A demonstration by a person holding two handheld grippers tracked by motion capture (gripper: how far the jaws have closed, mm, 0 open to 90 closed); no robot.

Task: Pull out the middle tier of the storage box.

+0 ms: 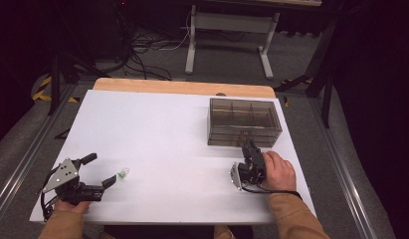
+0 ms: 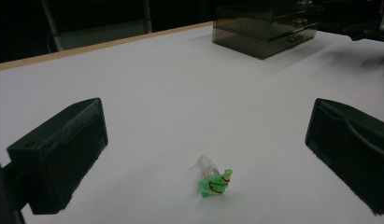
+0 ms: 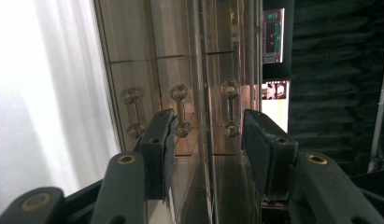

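Observation:
A smoky see-through drawer box (image 1: 244, 122) stands at the table's back right. My right gripper (image 1: 251, 148), turned on its side, points at the box's front. In the right gripper view its jaws (image 3: 208, 122) stand apart against the drawer fronts (image 3: 147, 46), one pad beside the middle handle (image 3: 180, 109), another handle (image 3: 230, 108) in the gap between the pads. A small green toy figure (image 1: 123, 173) with a clear part lies at the front left. My left gripper (image 1: 102, 169) lies open beside it, and the toy (image 2: 214, 179) sits on the table between its wide jaws (image 2: 207, 112), touching neither.
The white table top (image 1: 167, 129) has a wooden strip along its far edge. Beyond it are a desk frame, cables and dark floor. The drawer box (image 2: 266, 28) appears far off in the left gripper view.

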